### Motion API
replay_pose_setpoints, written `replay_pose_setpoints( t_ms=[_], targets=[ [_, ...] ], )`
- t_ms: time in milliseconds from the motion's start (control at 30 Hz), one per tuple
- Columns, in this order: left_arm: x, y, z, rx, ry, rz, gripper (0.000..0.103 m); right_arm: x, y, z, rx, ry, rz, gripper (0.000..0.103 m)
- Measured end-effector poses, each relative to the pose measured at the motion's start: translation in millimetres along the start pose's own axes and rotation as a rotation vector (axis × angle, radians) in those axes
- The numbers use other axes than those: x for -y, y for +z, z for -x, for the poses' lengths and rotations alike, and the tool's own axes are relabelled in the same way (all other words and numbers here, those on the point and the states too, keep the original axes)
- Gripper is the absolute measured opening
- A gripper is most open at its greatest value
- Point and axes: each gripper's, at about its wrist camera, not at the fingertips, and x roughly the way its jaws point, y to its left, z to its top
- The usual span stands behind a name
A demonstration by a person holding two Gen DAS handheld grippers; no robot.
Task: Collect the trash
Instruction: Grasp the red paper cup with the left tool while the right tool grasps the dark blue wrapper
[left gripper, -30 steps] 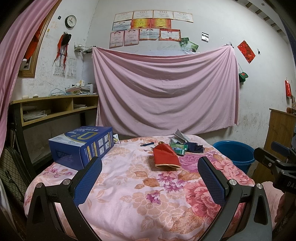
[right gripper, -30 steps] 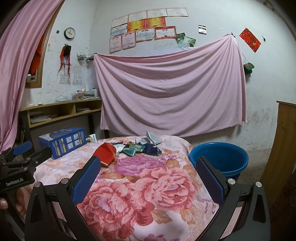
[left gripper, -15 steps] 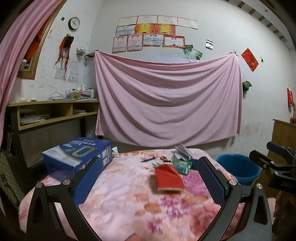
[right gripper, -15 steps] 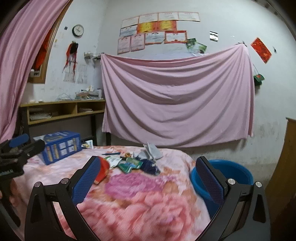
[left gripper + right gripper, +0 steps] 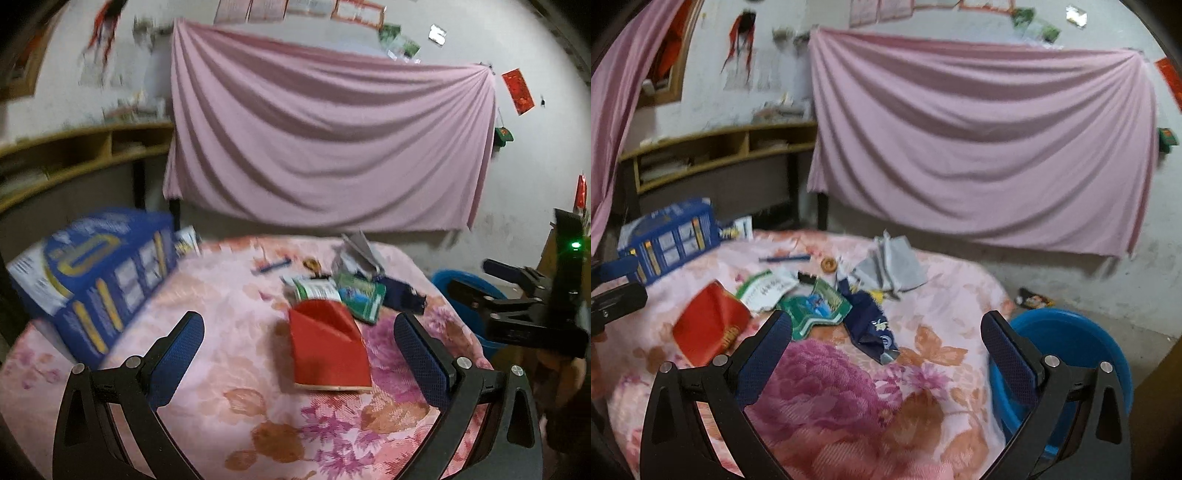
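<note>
Right gripper [image 5: 886, 339] jaws apart above floral tablecloth [image 5: 827, 398], scattered wrappers [image 5: 812, 306], blue basin [image 5: 1082, 343]

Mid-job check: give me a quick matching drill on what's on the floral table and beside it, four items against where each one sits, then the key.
Items:
1. red packet
2. blue box
3. blue basin
4. dark navy wrapper

Places:
A. on the floor, off the table's right edge
B. at the table's left edge
C. nearest the left gripper, in line with the gap between its fingers
D. ahead of the right gripper, right of the green packet

Pairs: 1-C, 2-B, 3-A, 4-D
</note>
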Motion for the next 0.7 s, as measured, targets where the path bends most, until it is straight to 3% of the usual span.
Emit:
replay_pose_setpoints(
  t_ms=[167, 200, 433, 533, 600, 700],
  targets=[
    [-7.7, -2.9, -31.9, -0.156, -0.06, 0.064, 0.078, 3.1, 3.4, -41.7, -0.117, 0.055, 0.042, 0.092],
    [-7.5, -3.8, -34.5, -0.167, -0.065, 0.065, 0.071, 4.2, 4.6, -49.2, -0.139, 0.061, 0.045, 0.09],
    [-6.8, -11.2, -49.4, -0.284, -0.133, 0.081, 0.048, 16.3, 0.5, -82.7, -0.259, 0.154, 0.026, 0.076],
    [-6.3, -13.1, -50.5, -0.319, -0.176, 0.097, 0.042, 20.0, -3.8, -93.7, -0.308, 0.204, 0.007, 0.058],
    [-5.7, -13.9, -49.3, -0.329, -0.197, 0.102, 0.038, 21.1, -5.4, -96.1, -0.318, 0.232, -0.004, 0.04],
    [-6.8, -12.6, -50.5, -0.344, -0.234, 0.125, 0.03, 20.2, -6.9, -93.8, -0.316, 0.246, 0.001, 0.033]
  ],
)
